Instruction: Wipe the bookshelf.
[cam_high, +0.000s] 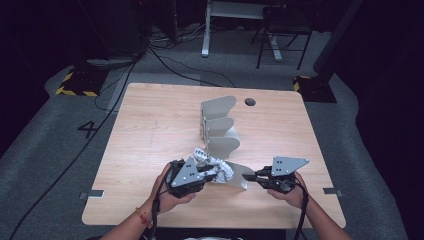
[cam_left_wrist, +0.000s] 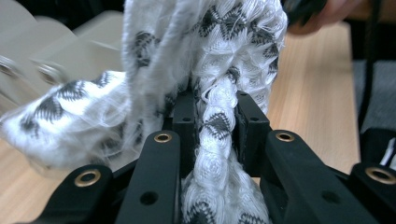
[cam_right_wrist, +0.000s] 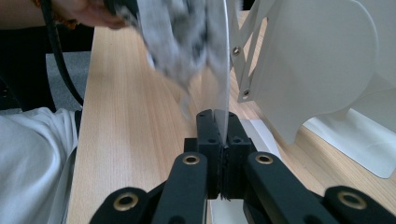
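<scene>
1. White knitted cloth with grey-black diamond pattern (cam_high: 216, 167), bunched beside the nearest plate (cam_high: 239, 176) of a grey metal rack (cam_high: 218, 125), at the near middle of the wooden surface (cam_high: 150, 130).
2. Left tool (cam_left_wrist: 215, 122) clamped on a twisted strand of that cloth, bulk hanging past the black jaws.
3. Right tool (cam_right_wrist: 218, 122) pinched shut on the thin edge of the nearest plate, seen edge-on.
4. Rack of curved plates standing upright mid-surface, cable hole (cam_high: 250, 102) beyond it.
</scene>
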